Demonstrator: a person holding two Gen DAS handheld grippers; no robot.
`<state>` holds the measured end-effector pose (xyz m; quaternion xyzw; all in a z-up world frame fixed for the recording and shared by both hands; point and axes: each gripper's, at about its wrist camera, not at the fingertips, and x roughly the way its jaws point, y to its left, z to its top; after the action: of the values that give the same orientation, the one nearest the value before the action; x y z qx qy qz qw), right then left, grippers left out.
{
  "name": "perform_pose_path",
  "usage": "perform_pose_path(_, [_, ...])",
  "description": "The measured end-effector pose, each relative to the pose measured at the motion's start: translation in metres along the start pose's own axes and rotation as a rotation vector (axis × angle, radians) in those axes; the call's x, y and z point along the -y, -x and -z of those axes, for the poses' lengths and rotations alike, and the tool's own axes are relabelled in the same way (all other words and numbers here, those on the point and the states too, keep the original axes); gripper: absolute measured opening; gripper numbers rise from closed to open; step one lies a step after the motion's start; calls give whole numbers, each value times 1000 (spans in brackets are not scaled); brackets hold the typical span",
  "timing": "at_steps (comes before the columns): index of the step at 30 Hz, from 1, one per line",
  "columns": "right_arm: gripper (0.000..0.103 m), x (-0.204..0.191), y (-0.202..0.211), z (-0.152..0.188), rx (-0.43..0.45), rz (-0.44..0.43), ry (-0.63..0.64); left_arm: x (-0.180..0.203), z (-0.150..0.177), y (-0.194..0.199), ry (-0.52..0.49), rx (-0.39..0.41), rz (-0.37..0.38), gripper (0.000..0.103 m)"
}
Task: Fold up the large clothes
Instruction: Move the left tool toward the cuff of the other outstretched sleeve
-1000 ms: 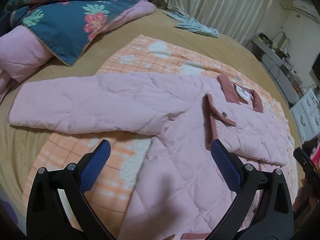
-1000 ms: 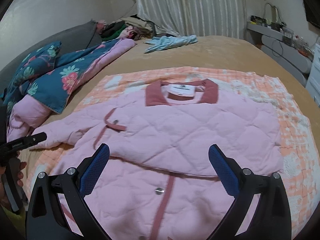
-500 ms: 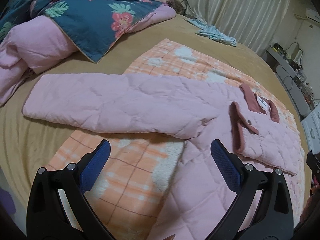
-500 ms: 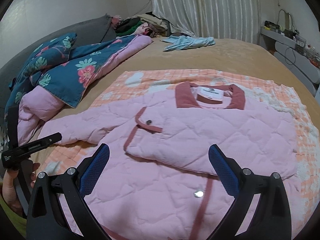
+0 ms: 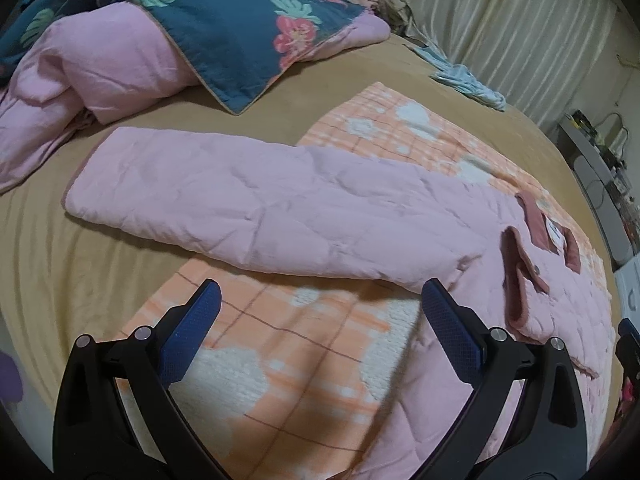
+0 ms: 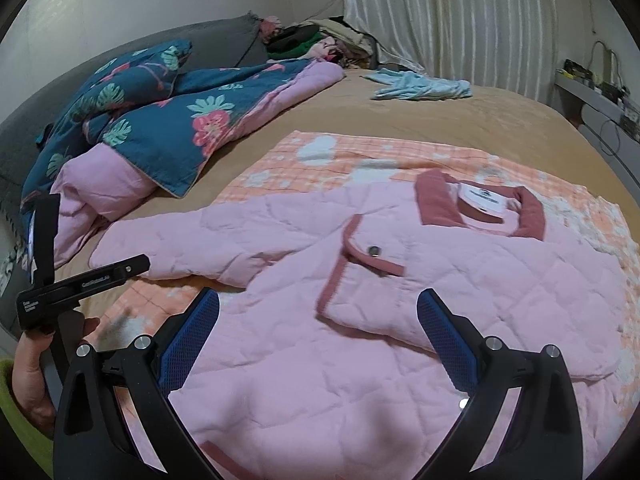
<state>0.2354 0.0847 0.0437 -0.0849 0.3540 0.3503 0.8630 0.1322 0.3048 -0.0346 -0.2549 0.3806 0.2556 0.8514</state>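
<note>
- Pink quilted jacket (image 6: 420, 312) on orange checked blanket (image 5: 280, 360): one sleeve folded across the chest.
- Other sleeve (image 5: 256, 208) lies outstretched, unfolded.
- Left gripper (image 5: 320, 332), right gripper (image 6: 318, 334): wide, empty.

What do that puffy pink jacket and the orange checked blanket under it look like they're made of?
The pink quilted jacket looks like soft matte woven fabric over padding: diamond stitching puffs it up, and dusty-rose trim edges it. Its round snaps shine like metal, though plastic is possible. The orange checked blanket seems fleece or plush, with a fuzzy, nubby pile on its white patches.
</note>
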Motion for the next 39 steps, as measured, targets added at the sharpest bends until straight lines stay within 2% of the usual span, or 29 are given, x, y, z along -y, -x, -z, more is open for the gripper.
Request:
perform_pose_path(11, [99, -36, -27, -9, -29, -37, 51, -36, -10, -8, 102, -1, -32, 94])
perform_pose_path(24, [99, -71, -65, -20, -70, -69, 115, -82, -23, -36, 253, -20, -98, 94])
perform_pose_path(31, [99, -91, -84, -27, -87, -89, 142, -102, -25, -46, 337, -17, -99, 94])
perform_pose_path(39, [99, -92, -95, -24, -102, -97, 128, -122, -32, -55, 392, 7, -114, 94])
